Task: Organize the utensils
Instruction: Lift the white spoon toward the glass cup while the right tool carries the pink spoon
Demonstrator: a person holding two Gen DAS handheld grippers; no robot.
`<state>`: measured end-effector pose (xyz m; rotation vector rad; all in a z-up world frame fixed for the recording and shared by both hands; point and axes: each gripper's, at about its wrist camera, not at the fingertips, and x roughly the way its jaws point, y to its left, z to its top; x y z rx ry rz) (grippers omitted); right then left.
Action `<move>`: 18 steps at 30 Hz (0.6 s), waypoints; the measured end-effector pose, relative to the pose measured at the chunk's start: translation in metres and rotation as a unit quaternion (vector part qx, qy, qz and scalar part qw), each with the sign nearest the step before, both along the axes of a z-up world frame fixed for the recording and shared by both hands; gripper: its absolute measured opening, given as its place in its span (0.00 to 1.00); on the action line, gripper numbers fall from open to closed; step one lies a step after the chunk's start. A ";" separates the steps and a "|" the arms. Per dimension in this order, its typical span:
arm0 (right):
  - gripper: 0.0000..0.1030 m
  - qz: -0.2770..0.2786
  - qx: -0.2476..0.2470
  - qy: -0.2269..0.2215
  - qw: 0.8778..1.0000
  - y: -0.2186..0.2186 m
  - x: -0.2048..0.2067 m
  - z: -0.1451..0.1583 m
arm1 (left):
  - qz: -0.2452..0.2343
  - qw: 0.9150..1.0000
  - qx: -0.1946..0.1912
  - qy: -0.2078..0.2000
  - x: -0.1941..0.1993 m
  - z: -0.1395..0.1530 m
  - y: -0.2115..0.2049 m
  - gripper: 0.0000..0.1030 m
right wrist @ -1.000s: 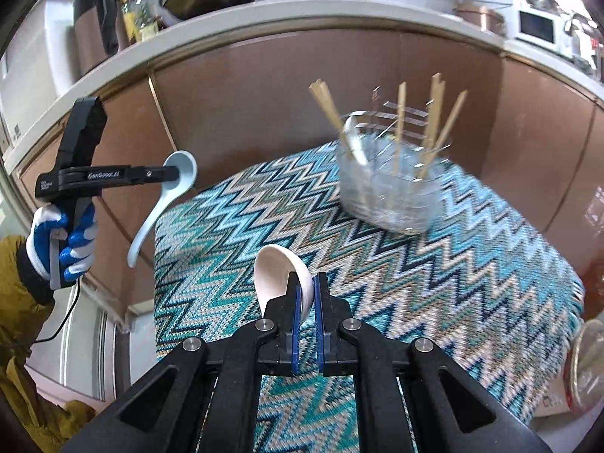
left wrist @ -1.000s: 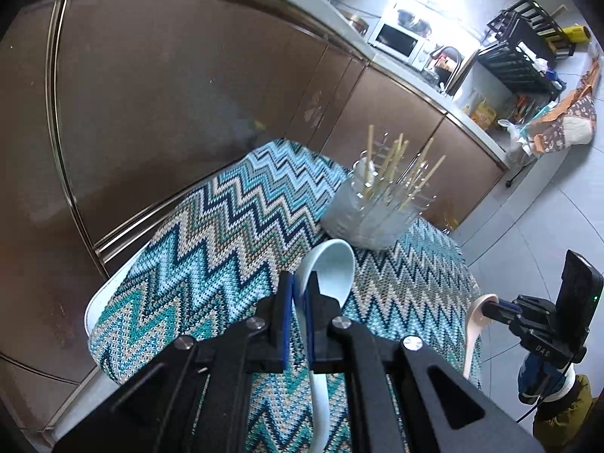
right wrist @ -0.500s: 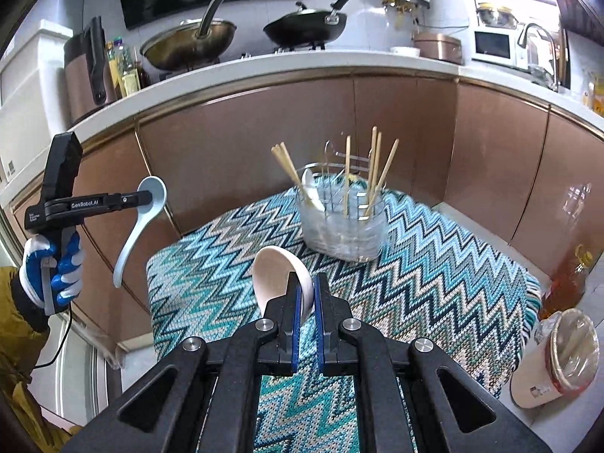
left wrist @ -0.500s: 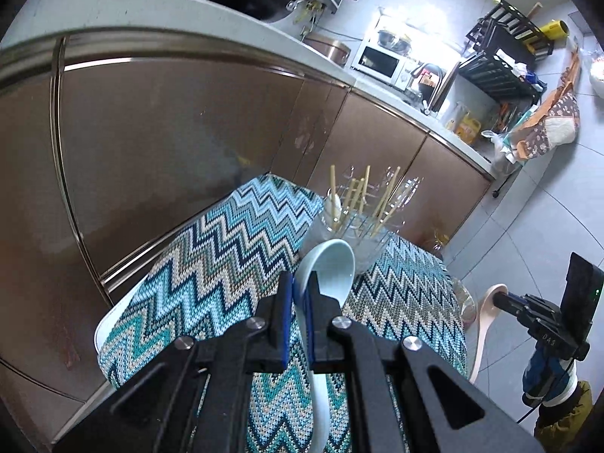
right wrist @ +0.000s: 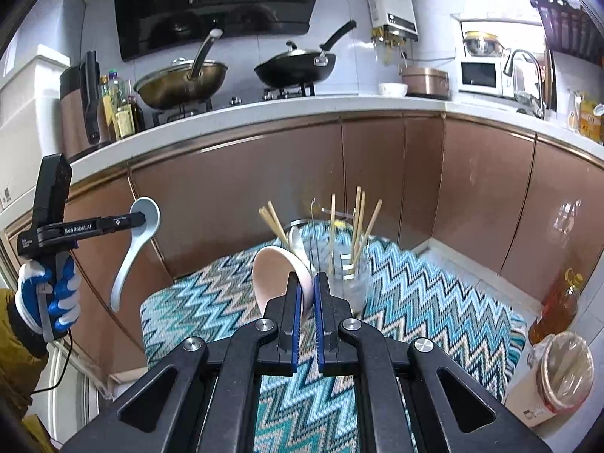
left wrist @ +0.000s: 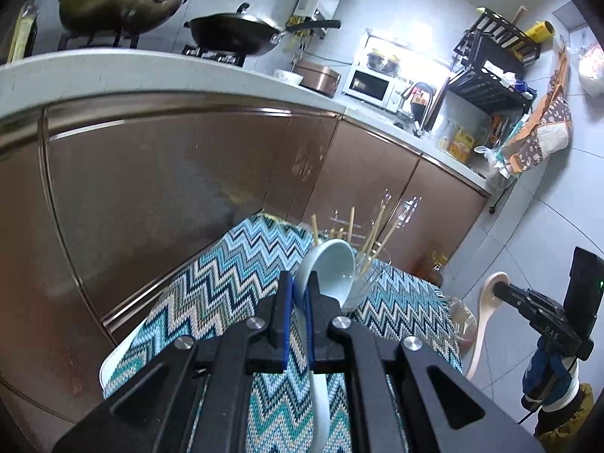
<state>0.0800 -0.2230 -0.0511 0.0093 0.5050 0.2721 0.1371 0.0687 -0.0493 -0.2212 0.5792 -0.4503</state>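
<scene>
Two spoons are being carried. On your left wrist view, your left gripper [left wrist: 298, 294] is clamping a pale blue ceramic soup spoon [left wrist: 326, 270], bowl up, handle hanging below the pads; the clear glass jar of wooden chopsticks [left wrist: 364, 260] is standing behind it on the teal zigzag-patterned cloth [left wrist: 226, 275]. On your right wrist view, your right gripper [right wrist: 306, 298] is pinching a cream ceramic soup spoon [right wrist: 277, 273] by its bowl rim, in front of that jar, above the cloth
</scene>
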 end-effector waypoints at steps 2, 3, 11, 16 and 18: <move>0.06 0.000 0.000 -0.008 1.000 0.002 0.003 0.005 | -0.002 1.000 0.001 -0.009 0.000 0.006 -0.003 0.05; 0.06 -0.001 -0.001 -0.015 1.000 0.004 0.006 0.010 | -0.003 1.000 0.002 -0.013 0.001 0.009 -0.004 0.05; 0.06 0.009 0.005 -0.044 0.999 0.012 0.022 0.027 | -0.009 0.999 0.002 -0.035 0.009 0.028 -0.017 0.05; 0.06 0.011 0.011 -0.063 0.998 0.015 0.033 0.039 | -0.010 0.999 0.002 -0.045 0.019 0.039 -0.027 0.05; 0.06 0.011 0.014 -0.073 0.997 0.015 0.037 0.046 | -0.011 0.999 0.002 -0.050 0.023 0.044 -0.031 0.05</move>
